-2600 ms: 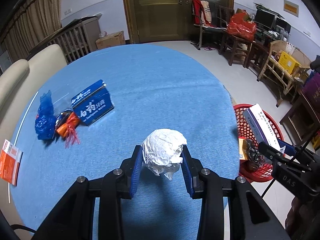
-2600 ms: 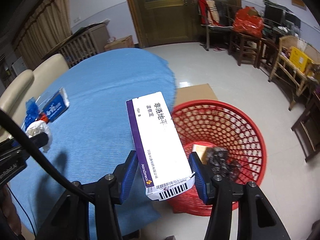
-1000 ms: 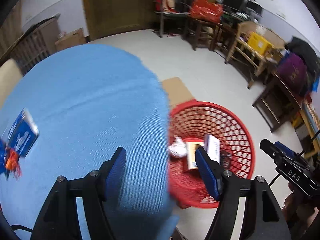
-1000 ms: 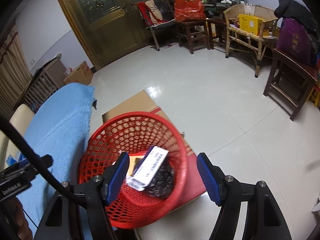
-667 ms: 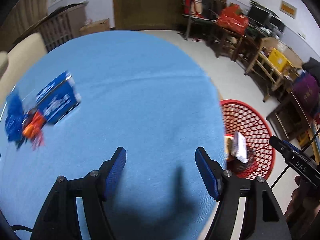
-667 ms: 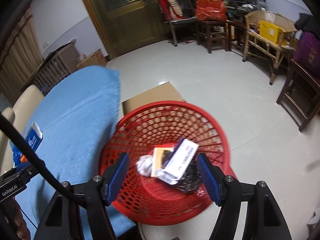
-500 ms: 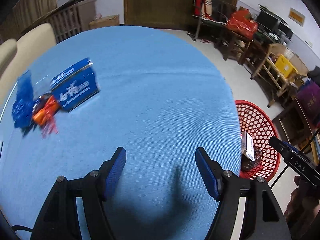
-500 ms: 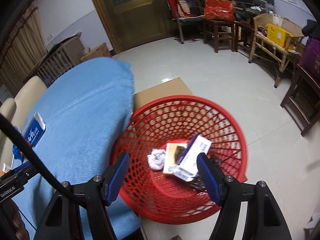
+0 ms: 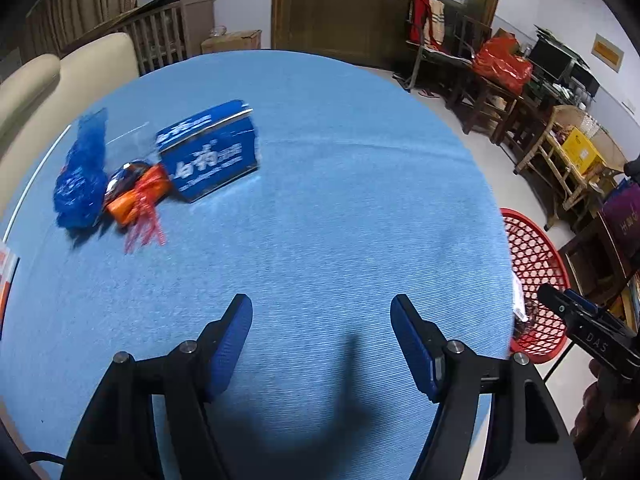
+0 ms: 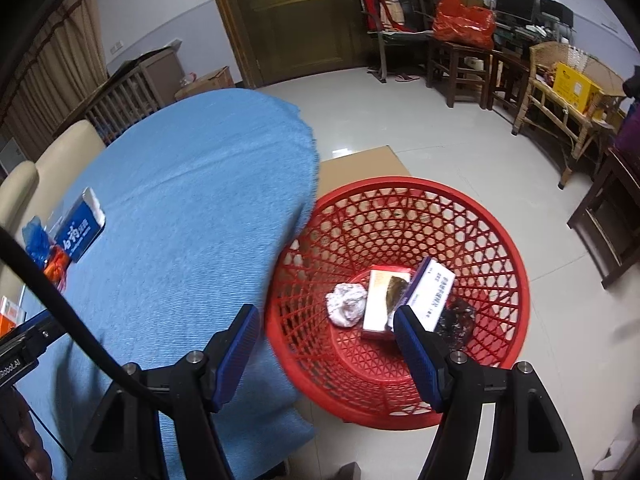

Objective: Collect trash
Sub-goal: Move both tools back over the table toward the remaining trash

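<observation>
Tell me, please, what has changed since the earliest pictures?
Both grippers let go: the crumpled paper ball and white-and-purple box now lie in the red basket. The left gripper swung back over the table. The blue box and wrappers stayed put.

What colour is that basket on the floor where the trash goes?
Red, an open plastic lattice. The basket shows best in the right wrist view.

left gripper (image 9: 321, 334): black frame, blue-padded jaws spread apart, empty, tilted steeply downward.
right gripper (image 10: 323, 342): black frame, blue-padded jaws parted, empty, angled steeply down.
hand (image 10: 28, 448): partly visible, lower left.
</observation>
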{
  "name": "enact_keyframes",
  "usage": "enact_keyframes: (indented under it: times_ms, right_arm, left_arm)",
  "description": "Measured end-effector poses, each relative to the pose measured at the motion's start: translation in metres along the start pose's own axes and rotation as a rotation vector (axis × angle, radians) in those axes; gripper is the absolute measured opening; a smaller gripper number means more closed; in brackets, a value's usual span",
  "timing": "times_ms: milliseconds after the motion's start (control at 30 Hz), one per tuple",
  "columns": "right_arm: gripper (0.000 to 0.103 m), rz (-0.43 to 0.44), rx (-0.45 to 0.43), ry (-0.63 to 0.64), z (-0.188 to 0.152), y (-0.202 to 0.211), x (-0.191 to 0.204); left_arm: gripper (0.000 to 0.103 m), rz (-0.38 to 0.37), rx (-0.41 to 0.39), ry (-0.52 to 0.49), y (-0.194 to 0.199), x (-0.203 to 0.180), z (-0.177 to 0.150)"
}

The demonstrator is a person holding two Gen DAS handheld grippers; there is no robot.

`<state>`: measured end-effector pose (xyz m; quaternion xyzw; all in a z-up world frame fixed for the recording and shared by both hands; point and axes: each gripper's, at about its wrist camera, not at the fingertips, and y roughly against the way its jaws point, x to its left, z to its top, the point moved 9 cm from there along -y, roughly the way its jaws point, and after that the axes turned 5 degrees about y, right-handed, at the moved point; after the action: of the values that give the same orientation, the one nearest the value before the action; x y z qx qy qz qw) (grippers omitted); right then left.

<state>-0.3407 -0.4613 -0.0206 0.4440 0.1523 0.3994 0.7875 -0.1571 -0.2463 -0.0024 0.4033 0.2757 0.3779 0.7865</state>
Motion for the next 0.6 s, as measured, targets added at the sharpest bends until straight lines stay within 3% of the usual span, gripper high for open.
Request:
enact_keyframes:
  times_ms: [267, 533, 600]
  right_arm:
    - [0.073, 0.050, 0.015, 0.076, 0.000, -0.007, 0.047]
    - [0.073, 0.138, 0.042, 0.182, -0.001, -0.020, 0.121]
    - [0.078, 0.164, 0.044, 0.217, 0.002, -0.021, 0.143]
  left_arm:
    - [0.072, 0.100, -0.005, 0.097, -0.002, 0.075, -0.014]
    - [0.072, 0.172, -0.008, 0.231, -0.001, 0.153, -0.028]
    - [0.072, 0.184, -0.010, 0.243, 0.001, 0.162, -0.030]
